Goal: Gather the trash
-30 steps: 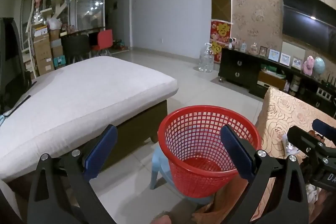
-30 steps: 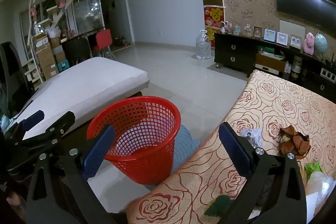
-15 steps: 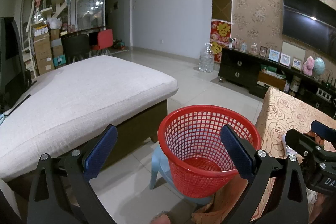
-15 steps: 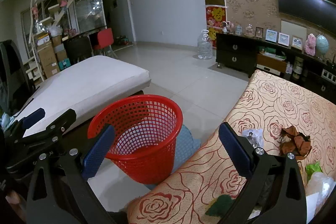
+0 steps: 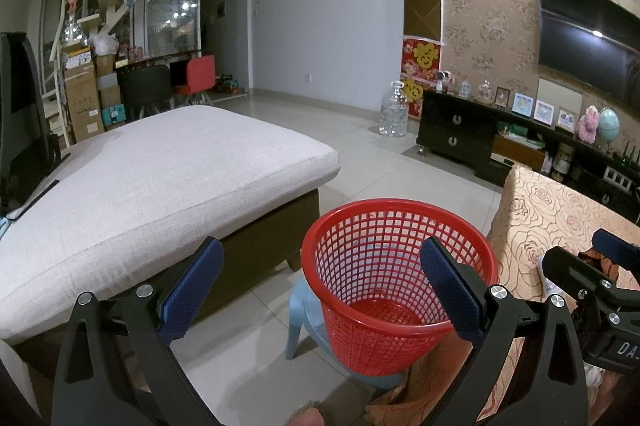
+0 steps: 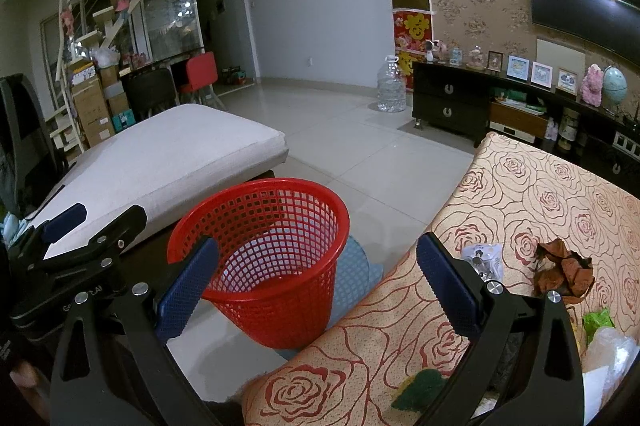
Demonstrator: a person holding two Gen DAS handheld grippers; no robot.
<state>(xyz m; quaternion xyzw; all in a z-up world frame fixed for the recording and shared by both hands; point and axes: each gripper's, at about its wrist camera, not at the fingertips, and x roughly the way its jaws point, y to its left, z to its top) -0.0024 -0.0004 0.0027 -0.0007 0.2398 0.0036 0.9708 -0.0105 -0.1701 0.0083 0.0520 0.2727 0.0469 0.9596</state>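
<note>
Trash sits right of the red mesh basket (image 6: 264,258) on my rose-patterned tablecloth (image 6: 540,194): one clear wrapper (image 6: 482,260), one brown crumpled wrapper (image 6: 562,272), one green scrap (image 6: 598,322). My left gripper (image 5: 320,290) and right gripper (image 6: 316,282) both gape, empty. I reckon thin wrappers could slip, or I could tip the basket off its blue stool (image 5: 304,310).

Both handheld tools are showing the same build: matte black angular frames branching into two arms. The left gripper (image 5: 320,286) is carrying finely textured blue pads (image 5: 192,290) on its fingers, with round silver screws (image 5: 497,292) glinting at the joints. The right gripper (image 6: 316,282) is matching it, blue pads (image 6: 446,284) ridged along one edge, silver screws (image 6: 495,287) shining, and partial white lettering is showing on each black body.
</note>
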